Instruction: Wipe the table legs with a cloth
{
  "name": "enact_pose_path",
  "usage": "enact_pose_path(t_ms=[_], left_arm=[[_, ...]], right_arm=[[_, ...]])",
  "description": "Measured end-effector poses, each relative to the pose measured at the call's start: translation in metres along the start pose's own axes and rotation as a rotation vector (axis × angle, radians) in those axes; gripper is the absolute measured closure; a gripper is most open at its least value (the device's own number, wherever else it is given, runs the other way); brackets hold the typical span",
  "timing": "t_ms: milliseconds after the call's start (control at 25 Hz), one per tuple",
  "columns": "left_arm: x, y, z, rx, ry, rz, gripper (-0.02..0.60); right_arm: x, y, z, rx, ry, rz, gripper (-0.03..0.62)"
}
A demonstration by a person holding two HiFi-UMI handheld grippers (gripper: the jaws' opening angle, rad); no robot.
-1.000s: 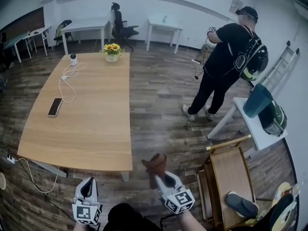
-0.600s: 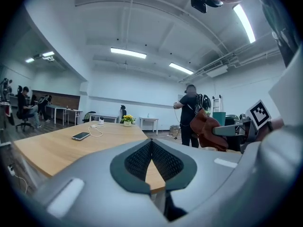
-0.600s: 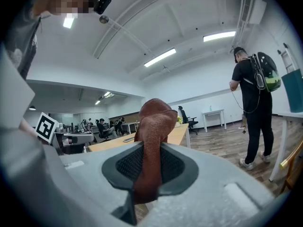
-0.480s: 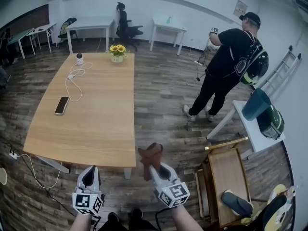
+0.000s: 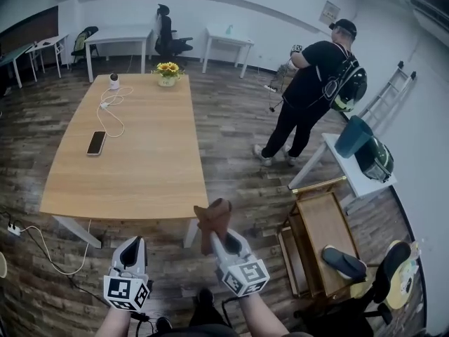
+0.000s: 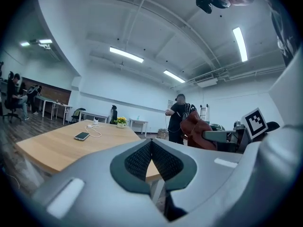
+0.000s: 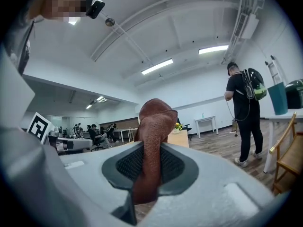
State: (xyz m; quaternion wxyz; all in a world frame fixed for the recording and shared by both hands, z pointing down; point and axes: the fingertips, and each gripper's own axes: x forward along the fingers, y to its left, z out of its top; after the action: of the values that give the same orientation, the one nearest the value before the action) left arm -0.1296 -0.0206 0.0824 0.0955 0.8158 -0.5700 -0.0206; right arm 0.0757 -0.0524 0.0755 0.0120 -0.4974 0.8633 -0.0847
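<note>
Fingers of the right gripper (image 5: 215, 240) clamp a brown cloth (image 5: 212, 218) that stands up above them, while the left gripper (image 5: 132, 250) is closed on nothing. Both point forward, held low. This looks like the approach: next, the cloth must be pressed against the wooden table's (image 5: 140, 174) near leg (image 5: 190, 232), just beside it.

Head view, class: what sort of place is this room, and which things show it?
Probably an office or meeting room: a long wooden table, a white desk by the far wall, an office chair.

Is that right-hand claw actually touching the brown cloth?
Touching. The right gripper view shows the right gripper with both jaws pressed against the brown cloth between them.
</note>
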Motion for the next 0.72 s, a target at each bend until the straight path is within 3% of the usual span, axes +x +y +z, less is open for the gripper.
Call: enact_pose_path(t_ms=[200,520,720], left_arm=[[-0.056,0.014,0.005,-0.014,-0.006,0.001,0.563],[-0.130,0.000,0.005,-0.029,0.009,-0.086,0.563],[-0.163,-0.019,0.004,-0.038,-0.002,-0.069,0.563]], right_arm=[[-0.032,0.055,-0.006,0.024,-0.008,-0.013,0.530],[-0.095,0.134,-0.003,-0.028,0.007,0.000,0.530],[-0.127,0.147,-0.009,-0.027,0.028,0.014,0.530]])
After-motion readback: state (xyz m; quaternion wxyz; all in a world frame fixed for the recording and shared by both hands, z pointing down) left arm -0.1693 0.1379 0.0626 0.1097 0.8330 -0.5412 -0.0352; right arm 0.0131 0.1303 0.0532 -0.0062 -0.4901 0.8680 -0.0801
